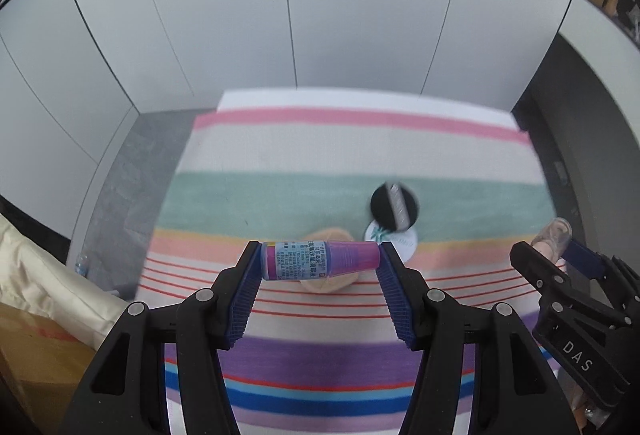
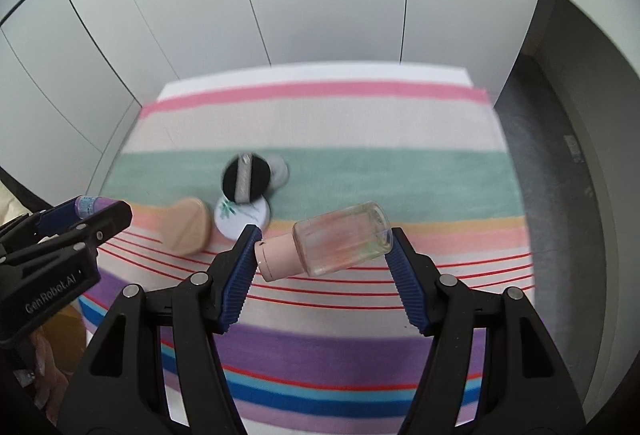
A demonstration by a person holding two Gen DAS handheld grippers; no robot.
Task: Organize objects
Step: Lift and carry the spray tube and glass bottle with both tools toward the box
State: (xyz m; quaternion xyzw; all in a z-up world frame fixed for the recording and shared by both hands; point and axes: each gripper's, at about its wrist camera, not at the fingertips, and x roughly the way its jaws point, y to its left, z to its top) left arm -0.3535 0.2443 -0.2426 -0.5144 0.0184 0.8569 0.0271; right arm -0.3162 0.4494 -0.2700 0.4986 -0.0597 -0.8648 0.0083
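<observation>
Left fingers (image 1: 320,255) clamp purple bottle (image 1: 320,260) crosswise; right fingers (image 2: 325,241) clamp clear bottle (image 2: 326,245) crosswise.

Both hand-held grippers, left (image 1: 320,255) and right (image 2: 324,241), clamped, angled downward.

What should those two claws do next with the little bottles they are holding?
Probably carry both aside to a free patch of the striped cloth and set them down: the purple bottle and the clear bottle are each clamped end to end, above the puffs.
</observation>
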